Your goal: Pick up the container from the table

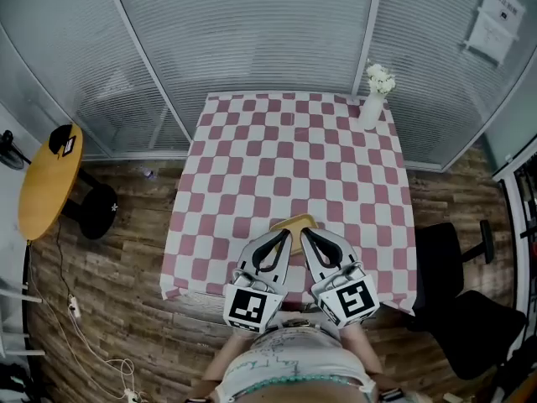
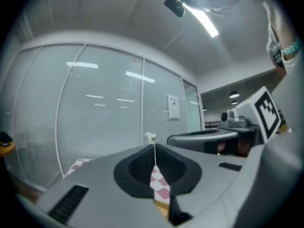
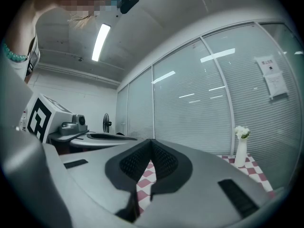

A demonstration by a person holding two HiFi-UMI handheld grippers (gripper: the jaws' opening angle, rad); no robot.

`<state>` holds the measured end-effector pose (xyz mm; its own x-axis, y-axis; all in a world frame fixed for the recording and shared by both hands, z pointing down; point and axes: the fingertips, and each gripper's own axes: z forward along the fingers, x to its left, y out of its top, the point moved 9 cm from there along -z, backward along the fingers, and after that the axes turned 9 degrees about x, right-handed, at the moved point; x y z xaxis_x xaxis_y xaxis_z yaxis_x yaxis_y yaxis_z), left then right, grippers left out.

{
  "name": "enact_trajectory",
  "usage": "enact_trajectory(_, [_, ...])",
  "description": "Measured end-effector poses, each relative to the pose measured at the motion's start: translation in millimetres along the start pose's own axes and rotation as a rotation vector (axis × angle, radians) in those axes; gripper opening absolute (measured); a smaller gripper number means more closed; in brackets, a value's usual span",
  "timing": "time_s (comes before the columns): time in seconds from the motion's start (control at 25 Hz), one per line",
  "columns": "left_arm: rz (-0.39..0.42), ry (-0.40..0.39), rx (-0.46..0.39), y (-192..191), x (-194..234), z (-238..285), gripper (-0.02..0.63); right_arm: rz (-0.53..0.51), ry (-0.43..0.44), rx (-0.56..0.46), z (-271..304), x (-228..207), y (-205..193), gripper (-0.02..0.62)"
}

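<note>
A tan, shallow container (image 1: pixel 294 222) sits on the checkered table (image 1: pixel 252 158) near its front edge, partly hidden behind the two gripper tips. My left gripper (image 1: pixel 284 235) points at the container's left side and my right gripper (image 1: pixel 307 233) at its right side; both tips converge on it. Whether they touch it I cannot tell. In the left gripper view the jaws (image 2: pixel 154 148) are shut with nothing between them, and a sliver of the tan container (image 2: pixel 163 209) shows low in the gap. In the right gripper view the jaws (image 3: pixel 152 141) are also shut and empty.
A white vase with white flowers (image 1: pixel 374 99) stands at the table's back right corner. Glass walls with blinds (image 1: pixel 252 32) close off the far side. A black office chair (image 1: pixel 457 309) stands to the right, and a round yellow side table (image 1: pixel 46 183) to the left.
</note>
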<state>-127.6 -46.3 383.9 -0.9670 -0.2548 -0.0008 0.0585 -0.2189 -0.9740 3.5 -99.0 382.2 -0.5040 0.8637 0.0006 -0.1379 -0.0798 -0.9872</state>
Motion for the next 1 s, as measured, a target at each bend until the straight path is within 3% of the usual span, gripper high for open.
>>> enact_trajectory(0.76, [0.035,-0.204,-0.009,-10.4,58.8,8.4,0.017,0.020,-0.215,0.037,33.8,24.1,-7.1,-0.006])
enact_trajectory(1.0, [0.019,-0.230,-0.021,-15.3,66.8,5.8,0.017,0.021,-0.227,0.053,38.8,36.7,-10.4,-0.006])
